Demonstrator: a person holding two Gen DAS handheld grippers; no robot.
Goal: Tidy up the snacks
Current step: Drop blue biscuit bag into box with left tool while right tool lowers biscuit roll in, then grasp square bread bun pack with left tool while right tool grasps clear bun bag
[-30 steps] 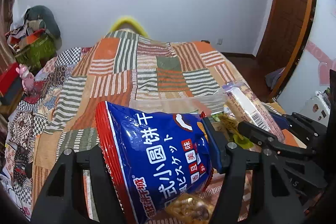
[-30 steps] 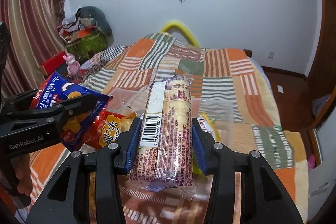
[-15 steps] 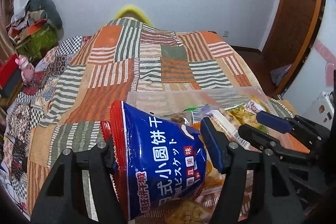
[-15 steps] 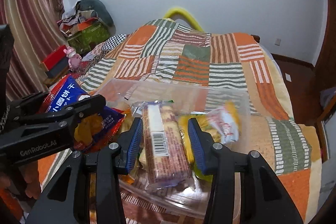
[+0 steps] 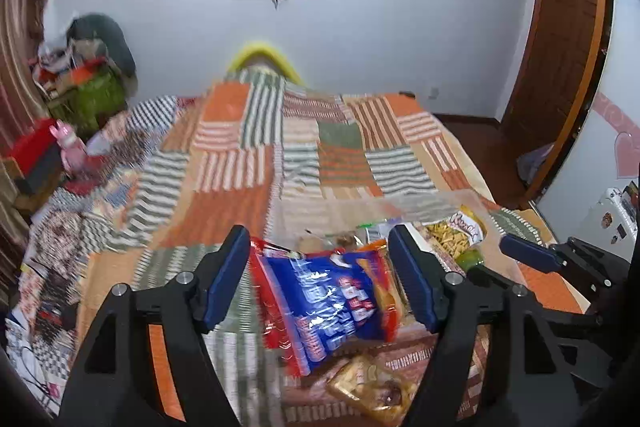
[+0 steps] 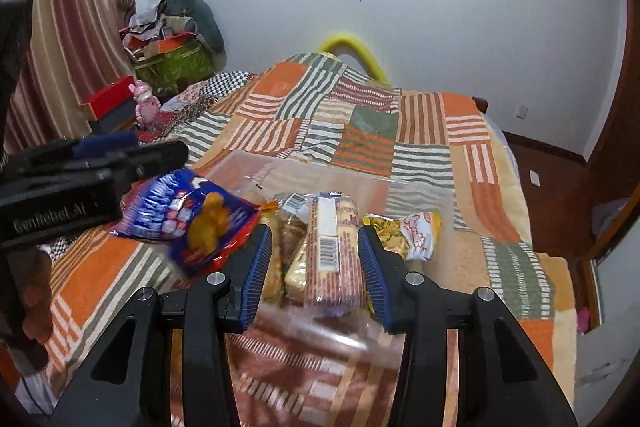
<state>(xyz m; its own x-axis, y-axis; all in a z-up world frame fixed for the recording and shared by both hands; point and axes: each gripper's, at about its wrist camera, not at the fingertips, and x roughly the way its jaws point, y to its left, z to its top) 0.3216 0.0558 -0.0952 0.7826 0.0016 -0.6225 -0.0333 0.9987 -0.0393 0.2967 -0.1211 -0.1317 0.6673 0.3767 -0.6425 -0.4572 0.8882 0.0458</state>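
Observation:
A clear plastic bin (image 6: 420,189) sits on the patchwork bed. A blue and red biscuit bag (image 5: 324,303) lies at the bin's left side, free between the open fingers of my left gripper (image 5: 326,279); it also shows in the right wrist view (image 6: 192,223). A long cracker pack with a barcode (image 6: 334,251) lies in the bin, under my open right gripper (image 6: 316,271), untouched. A yellow snack bag (image 6: 404,233) lies to its right. The left gripper's side (image 6: 80,179) shows in the right wrist view.
A golden snack pack (image 5: 372,387) lies near the front. The quilt-covered bed (image 6: 360,131) stretches toward the wall. Boxes, a pink toy (image 6: 144,105) and clutter stand at the left. A wooden door (image 5: 560,47) is at the right.
Both grippers opened. The left let the blue bag drop at the bin's left side; the right released the cracker pack into the bin and drew back.

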